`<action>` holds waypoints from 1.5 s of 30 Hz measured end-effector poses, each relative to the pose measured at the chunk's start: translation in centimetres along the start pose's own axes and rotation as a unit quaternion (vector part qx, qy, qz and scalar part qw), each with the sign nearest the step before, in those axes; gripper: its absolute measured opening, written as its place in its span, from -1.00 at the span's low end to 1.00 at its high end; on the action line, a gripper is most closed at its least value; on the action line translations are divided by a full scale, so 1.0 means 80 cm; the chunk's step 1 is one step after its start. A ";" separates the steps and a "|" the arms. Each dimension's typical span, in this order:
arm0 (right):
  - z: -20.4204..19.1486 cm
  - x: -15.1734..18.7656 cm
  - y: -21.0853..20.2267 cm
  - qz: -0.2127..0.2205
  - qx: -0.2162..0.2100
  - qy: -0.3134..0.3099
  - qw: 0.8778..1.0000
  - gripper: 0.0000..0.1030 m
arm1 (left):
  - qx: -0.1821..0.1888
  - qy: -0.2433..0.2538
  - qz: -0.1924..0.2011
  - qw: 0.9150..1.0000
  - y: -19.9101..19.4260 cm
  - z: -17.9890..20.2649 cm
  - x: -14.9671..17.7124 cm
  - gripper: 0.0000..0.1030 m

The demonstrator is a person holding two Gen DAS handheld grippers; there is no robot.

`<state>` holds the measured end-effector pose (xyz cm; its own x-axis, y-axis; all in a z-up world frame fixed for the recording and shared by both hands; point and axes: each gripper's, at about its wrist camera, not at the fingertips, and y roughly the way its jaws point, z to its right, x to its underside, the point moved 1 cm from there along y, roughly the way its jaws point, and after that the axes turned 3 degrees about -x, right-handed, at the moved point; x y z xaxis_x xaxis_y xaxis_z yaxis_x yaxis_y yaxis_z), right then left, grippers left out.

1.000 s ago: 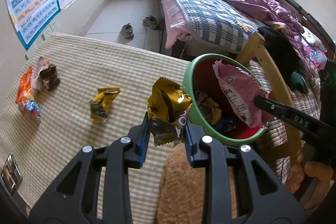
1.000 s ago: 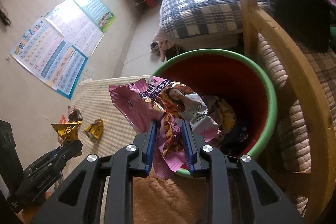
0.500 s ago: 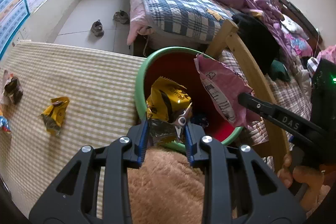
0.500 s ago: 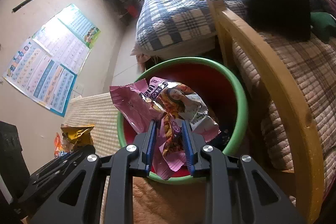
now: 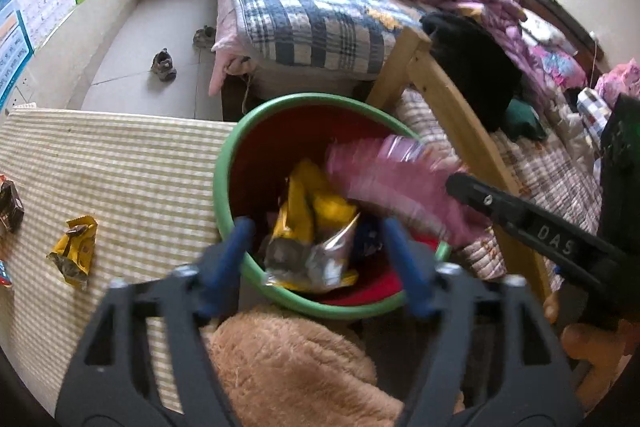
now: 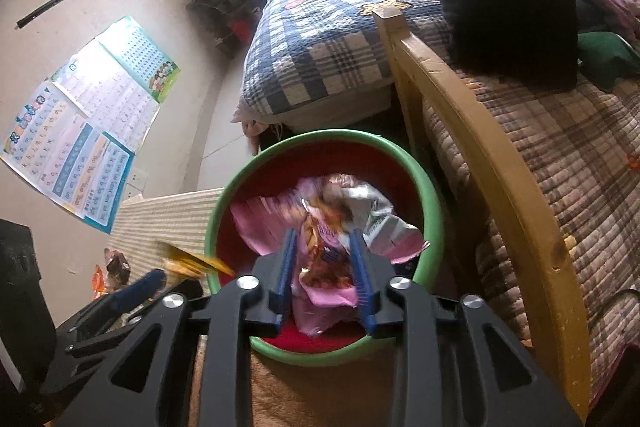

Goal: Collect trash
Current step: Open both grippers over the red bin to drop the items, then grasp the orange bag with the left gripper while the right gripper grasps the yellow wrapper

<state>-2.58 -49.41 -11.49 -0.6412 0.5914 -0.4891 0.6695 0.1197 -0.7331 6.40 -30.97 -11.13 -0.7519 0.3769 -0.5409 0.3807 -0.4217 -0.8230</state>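
A red bin with a green rim (image 5: pixel 224 183) (image 6: pixel 434 211) stands beside the striped table. My left gripper (image 5: pixel 316 239) is open over the bin; the yellow and silver wrapper (image 5: pixel 312 235) is loose between its spread fingers, dropping into the bin. My right gripper (image 6: pixel 323 275) is over the bin with its jaws parted; the pink snack bag (image 6: pixel 324 267) (image 5: pixel 384 183) sits blurred between them, slipping down. Another yellow wrapper (image 5: pixel 74 253) lies on the table at the left.
More wrappers (image 5: pixel 10 205) lie at the table's (image 5: pixel 120 167) left edge. A wooden bed frame (image 6: pixel 480 155) with quilts stands right of the bin. A furry tan cushion (image 5: pixel 288 367) is below the grippers. Shoes (image 5: pixel 163 65) lie on the floor.
Both grippers have opened over the bin. The yellow wrapper has left my left gripper's fingers and is falling; the pink bag is sliding out of my right gripper.
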 end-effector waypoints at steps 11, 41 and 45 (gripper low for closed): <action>-0.045 0.014 0.008 -0.009 0.001 -0.037 0.999 -0.09 | -0.029 -0.052 0.026 0.998 -0.046 -0.071 0.031 0.60; -0.334 0.124 0.246 -0.202 -0.084 -0.180 0.959 -0.70 | -0.203 -0.314 0.040 0.927 -0.158 -0.373 0.177 0.60; -0.316 0.136 0.205 -0.187 -0.097 -0.207 0.955 -0.69 | -0.227 -0.306 0.052 0.923 -0.153 -0.401 0.147 0.60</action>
<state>10.91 -20.86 -16.82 -0.9159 0.1160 -0.3843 0.3951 0.4299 -0.8118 10.14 5.06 -13.00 -0.8093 -0.2403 -0.5360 0.5498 0.0112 -0.8352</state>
